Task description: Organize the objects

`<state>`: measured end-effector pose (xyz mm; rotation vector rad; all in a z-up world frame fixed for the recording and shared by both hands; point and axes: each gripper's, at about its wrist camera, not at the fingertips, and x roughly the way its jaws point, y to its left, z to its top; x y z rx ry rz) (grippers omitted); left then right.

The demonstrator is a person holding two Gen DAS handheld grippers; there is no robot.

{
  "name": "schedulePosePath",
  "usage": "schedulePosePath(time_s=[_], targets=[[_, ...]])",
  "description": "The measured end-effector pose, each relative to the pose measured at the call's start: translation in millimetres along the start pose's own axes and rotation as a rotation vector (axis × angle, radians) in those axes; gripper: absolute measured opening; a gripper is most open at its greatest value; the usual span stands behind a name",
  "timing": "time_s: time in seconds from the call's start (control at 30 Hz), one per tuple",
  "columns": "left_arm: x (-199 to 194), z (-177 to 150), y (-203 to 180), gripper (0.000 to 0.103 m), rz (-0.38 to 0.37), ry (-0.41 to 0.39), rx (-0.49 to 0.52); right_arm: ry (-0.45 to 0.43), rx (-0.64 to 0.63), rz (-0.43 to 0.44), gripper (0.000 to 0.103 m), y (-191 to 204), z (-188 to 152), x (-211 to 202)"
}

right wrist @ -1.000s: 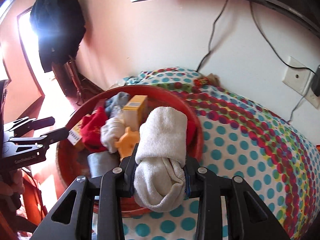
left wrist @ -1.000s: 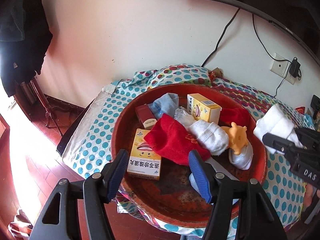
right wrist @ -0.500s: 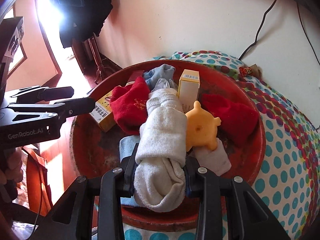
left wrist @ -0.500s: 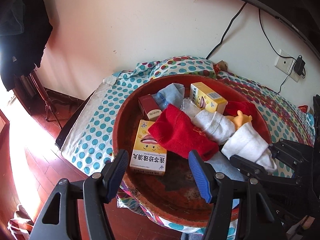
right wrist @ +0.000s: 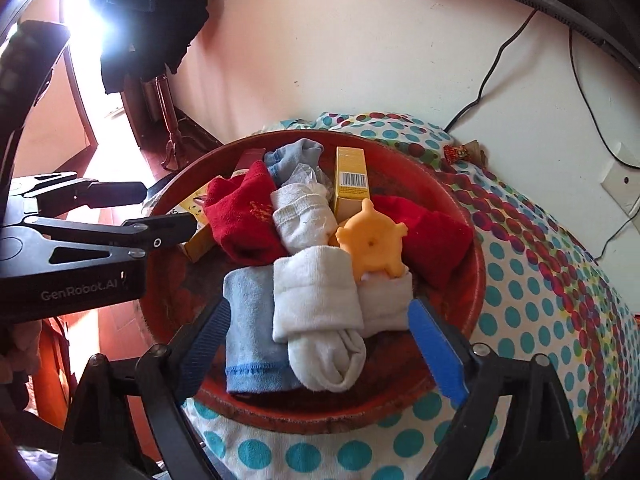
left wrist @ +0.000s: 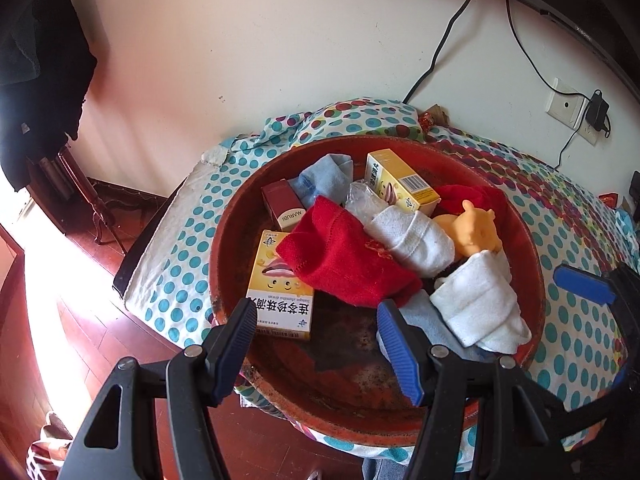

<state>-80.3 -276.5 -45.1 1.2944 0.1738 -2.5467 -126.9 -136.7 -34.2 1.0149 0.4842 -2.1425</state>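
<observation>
Rolled white sock [right wrist: 318,312] lies in red basin [right wrist: 472,280], atop blue sock [right wrist: 250,328].

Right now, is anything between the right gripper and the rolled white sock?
Nothing visible is. The rolled white sock lies in the red basin between the right gripper's opening jaws, its pads clear of it, with no other thing in the gap.
</observation>
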Motion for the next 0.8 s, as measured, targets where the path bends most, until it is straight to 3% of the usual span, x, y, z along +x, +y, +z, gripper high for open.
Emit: schedulePosePath(time_s=[0.17, 0.5, 0.8], targets=[[-6, 0, -10, 0.064, -0.018, -0.003, 0.018, 0.034, 0.040, 0.005, 0.100, 3, -9, -17], [-19, -1, -26, 0.064, -0.076, -0.030, 0.027, 0.089, 0.076, -0.021, 0.101, 3, -21, -22], [-26, -6, -40, 0.064, -0.045, -0.026, 0.071, 0.099, 0.065, -0.044, 0.102, 5, -24, -25]])
